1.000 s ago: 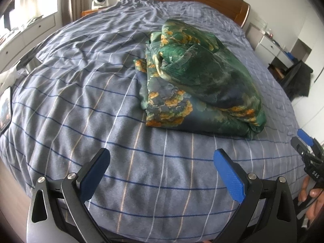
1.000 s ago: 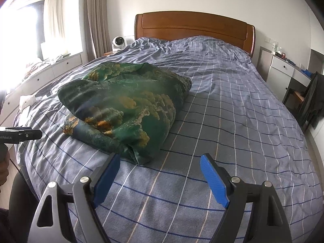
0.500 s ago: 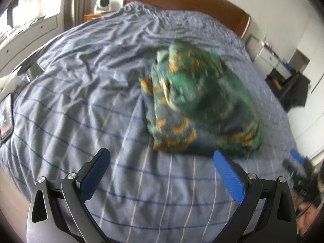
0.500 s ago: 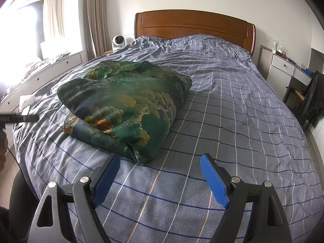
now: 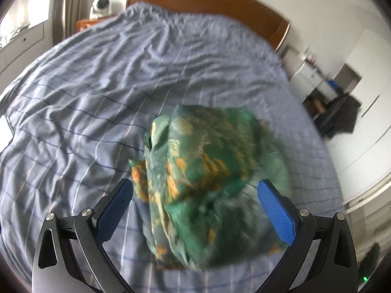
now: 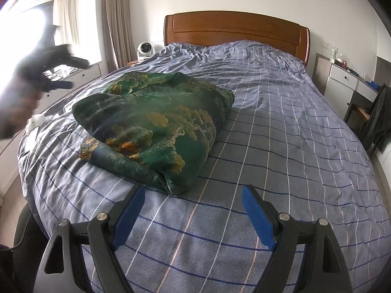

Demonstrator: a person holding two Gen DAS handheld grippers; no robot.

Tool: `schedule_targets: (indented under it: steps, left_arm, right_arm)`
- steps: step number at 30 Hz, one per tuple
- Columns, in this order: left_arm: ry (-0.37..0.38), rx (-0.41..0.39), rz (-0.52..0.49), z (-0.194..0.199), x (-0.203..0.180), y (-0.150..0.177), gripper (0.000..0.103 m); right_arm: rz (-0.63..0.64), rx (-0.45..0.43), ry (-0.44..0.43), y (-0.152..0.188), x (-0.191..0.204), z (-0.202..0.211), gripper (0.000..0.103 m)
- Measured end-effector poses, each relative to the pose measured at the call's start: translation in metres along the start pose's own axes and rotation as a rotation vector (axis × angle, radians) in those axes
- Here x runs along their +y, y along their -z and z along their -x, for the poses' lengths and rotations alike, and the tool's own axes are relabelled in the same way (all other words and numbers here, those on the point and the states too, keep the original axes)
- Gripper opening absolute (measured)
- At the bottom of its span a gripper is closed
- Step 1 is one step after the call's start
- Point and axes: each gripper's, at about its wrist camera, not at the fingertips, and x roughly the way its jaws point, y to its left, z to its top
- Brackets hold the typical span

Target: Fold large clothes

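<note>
Bedding in blue-grey check [image 6: 281, 127] is spread over the bed, backed at 12 o'clock by a wooden headboard [image 6: 234, 31]. Folded green floral garment [image 6: 156, 124] is seen lying on it at 10 o'clock from the right gripper [image 6: 193, 213], which is spread wide, empty. The left gripper [image 5: 195, 208] is likewise released above the garment, blurred.

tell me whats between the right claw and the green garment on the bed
Only bare striped bedspread. In the right wrist view the open right claw sits just short of the green garment, its near corner almost at the fingertips, nothing else between.
</note>
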Motion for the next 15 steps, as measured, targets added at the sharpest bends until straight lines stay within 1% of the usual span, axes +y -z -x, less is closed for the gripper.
schedule_targets:
  steps: [2,4,6,8,10,15]
  left_arm:
    - [-0.017,0.067,-0.014,-0.027,0.005,-0.002,0.101]
    - [-0.055,0.144,-0.021,-0.053,0.014,0.006,0.101]
    - [-0.049,0.186,-0.015,-0.066,0.022,0.017,0.102]
    - [-0.013,0.205,0.023,-0.071,0.031,0.024,0.103]
    - [0.044,0.227,0.073,-0.076,0.040,0.027,0.103]
    - [0.125,0.281,0.115,-0.088,0.054,0.032,0.103]
  right_arm:
    - [0.002,-0.001,0.004,-0.001,-0.001,0.000,0.084]
    - [-0.001,0.001,0.008,-0.003,-0.003,0.000,0.084]
    - [-0.008,0.004,0.009,-0.004,-0.006,-0.001,0.084]
    - [-0.020,0.008,0.011,-0.005,-0.011,-0.004,0.084]
    - [-0.033,0.015,0.008,-0.006,-0.014,-0.007,0.084]
    - [-0.063,0.034,-0.010,-0.009,-0.018,-0.014,0.084]
